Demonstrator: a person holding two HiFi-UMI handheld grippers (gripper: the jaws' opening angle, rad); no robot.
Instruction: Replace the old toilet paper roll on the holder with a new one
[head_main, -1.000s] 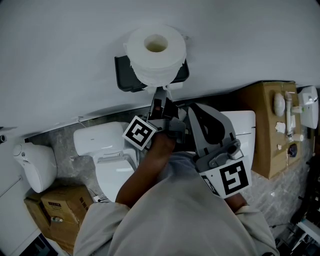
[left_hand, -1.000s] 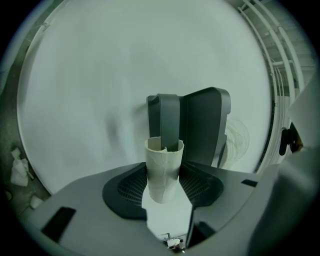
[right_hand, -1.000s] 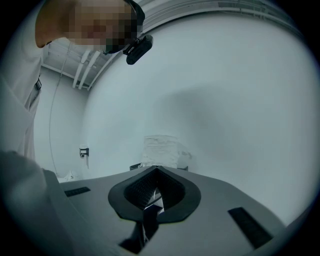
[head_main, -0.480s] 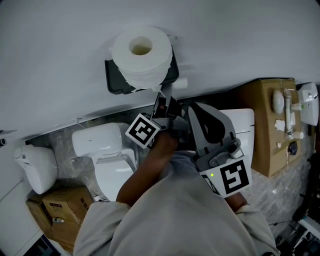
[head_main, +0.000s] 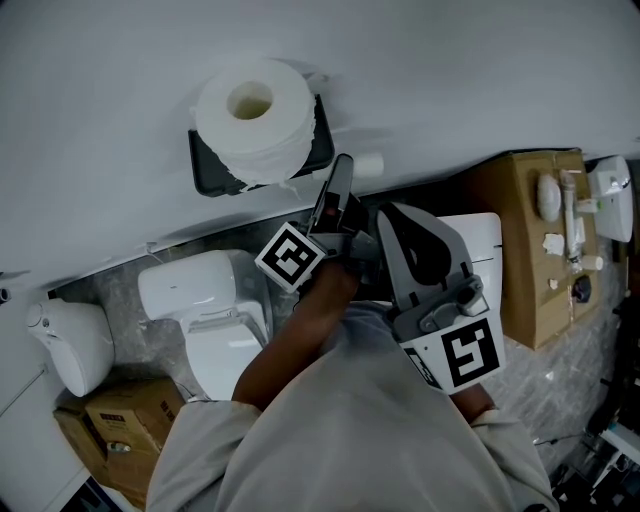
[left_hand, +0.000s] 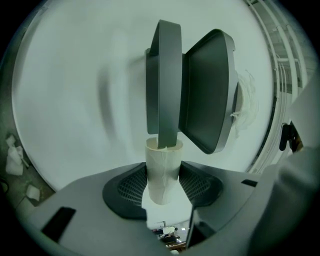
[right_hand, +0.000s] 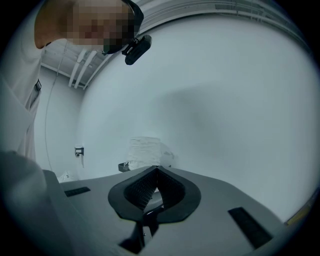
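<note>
1. While the left gripper (left_hand: 162, 181) pinches the empty core (left_hand: 162, 167) by its sides, the core's mouth sits at the holder's (left_hand: 207, 95) arm (left_hand: 162, 85); we judge removal is in hand.
2. New roll (head_main: 265, 140) rests atop the holder, parked ready.
3. Right gripper (right_hand: 155, 182): pressed together, empty.
4. We count one core, one roll, two grippers.
</note>
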